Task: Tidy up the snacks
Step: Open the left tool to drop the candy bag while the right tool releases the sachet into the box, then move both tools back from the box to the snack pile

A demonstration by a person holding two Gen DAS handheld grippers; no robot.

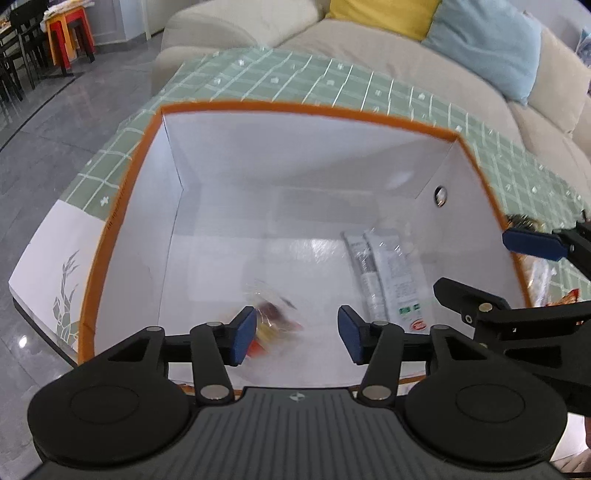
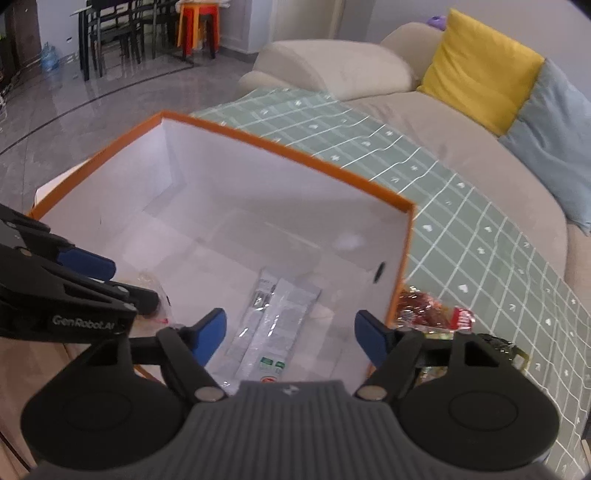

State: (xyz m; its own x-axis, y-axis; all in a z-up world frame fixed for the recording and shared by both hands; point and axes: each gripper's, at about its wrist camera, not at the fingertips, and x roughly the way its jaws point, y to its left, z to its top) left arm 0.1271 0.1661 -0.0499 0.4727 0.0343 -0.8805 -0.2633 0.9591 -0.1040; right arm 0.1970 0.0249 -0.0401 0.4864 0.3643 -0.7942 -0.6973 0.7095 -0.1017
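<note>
Both the left gripper (image 1: 297, 334) and right gripper (image 2: 290, 338) hang released, jaws apart, above the orange-rimmed white cardboard box (image 1: 295, 155). Inside lie two silver sachets (image 1: 388, 273) and a blurred clear snack packet (image 1: 273, 317).

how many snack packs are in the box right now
3: two grey sachets lying side by side near the box wall with the hole, and one clear bag below the left gripper. More packs sit outside on the cloth.

Floor (image 2: 122, 96): glossy grey tiles.
Sofa (image 2: 369, 77): beige, with yellow cushion (image 2: 480, 70) and blue cushion (image 2: 554, 136).
Far corner: dark chairs (image 2: 110, 33), orange stool (image 2: 197, 27).
</note>
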